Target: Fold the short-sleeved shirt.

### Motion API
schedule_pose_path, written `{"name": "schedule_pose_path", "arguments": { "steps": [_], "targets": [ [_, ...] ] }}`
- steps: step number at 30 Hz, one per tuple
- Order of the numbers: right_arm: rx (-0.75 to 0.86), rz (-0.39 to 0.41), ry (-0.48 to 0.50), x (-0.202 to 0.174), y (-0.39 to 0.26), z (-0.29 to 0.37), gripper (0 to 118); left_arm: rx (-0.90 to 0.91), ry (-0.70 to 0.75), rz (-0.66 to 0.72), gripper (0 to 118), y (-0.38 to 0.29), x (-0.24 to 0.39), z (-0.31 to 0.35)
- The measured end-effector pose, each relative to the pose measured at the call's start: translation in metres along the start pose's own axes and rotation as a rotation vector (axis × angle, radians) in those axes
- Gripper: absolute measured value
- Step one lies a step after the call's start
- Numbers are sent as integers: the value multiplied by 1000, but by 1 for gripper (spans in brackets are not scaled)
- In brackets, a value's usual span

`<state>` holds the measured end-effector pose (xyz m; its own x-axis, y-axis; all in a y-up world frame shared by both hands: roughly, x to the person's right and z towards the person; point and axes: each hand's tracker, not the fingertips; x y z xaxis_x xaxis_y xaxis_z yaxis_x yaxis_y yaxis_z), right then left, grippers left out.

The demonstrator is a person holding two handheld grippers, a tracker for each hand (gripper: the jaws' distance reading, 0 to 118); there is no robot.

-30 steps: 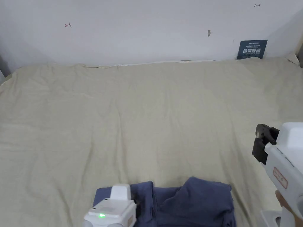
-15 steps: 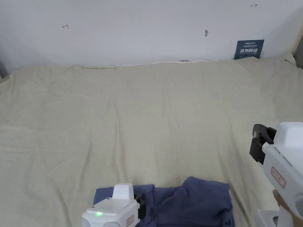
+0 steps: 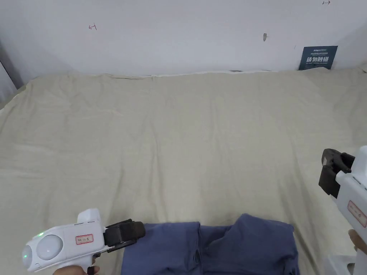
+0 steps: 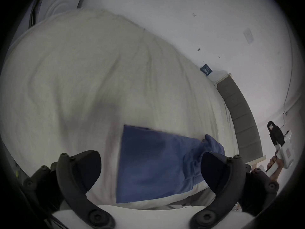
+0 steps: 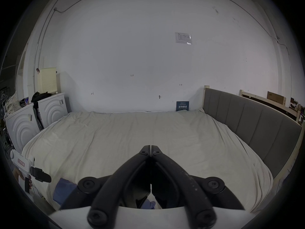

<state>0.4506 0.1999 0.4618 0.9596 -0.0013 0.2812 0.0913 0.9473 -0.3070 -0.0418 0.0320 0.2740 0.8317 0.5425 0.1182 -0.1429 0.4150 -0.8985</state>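
The dark blue short-sleeved shirt lies folded into a rough rectangle at the near edge of the bed, its right part bunched and raised. My left gripper hovers just left of the shirt's left edge and points right at it. In the left gripper view its jaws stand wide apart with the shirt lying beyond them, untouched. My right gripper is held up off to the right of the shirt. Its jaws are pressed together with nothing between them. The shirt peeks out at the lower left there.
A wrinkled beige sheet covers the whole bed, which runs back to a white wall. A small blue sign leans at the wall. A grey padded headboard borders the right side, and white panels stand at the left.
My left gripper has drawn back off the shirt's left part to the left and turned sideways, now pointing right. The right gripper has hardly moved. The head camera shifted slightly.
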Motion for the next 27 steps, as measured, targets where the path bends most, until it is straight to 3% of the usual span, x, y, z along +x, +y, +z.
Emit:
{"name": "schedule_pose_path", "arguments": {
  "steps": [4,7,9,10,11,12,15,16,20,27],
  "targets": [
    [-17,-1,1,-8,-2,-3,2,-63,-92,66,117,-2,-33,-26],
    [-37,-7,6,-9,-5,-6,2,-64,-133,109,94,-16,-44,-40],
    [-47,-6,3,-10,-7,-8,2,0,-150,75,86,-21,-43,-34],
    [-51,-6,0,-10,-8,-9,2,-6,-159,75,73,-21,-43,-33],
    [-55,-7,0,-10,-9,-10,2,-5,-161,75,44,-23,-42,-34],
    [-59,-11,1,-10,-10,-11,2,-24,-140,78,31,-24,-38,-38],
    [-65,-28,6,-12,-9,-11,2,-27,-60,-52,19,-34,-27,-44],
    [-64,-32,8,-13,-9,-10,2,-16,-55,-20,14,-34,-24,-43],
    [-59,-26,14,-15,-5,-8,2,53,13,-80,11,-37,-1,-31],
    [-28,-34,36,-15,4,-6,2,133,38,-64,11,-20,8,24]
  ]
}}
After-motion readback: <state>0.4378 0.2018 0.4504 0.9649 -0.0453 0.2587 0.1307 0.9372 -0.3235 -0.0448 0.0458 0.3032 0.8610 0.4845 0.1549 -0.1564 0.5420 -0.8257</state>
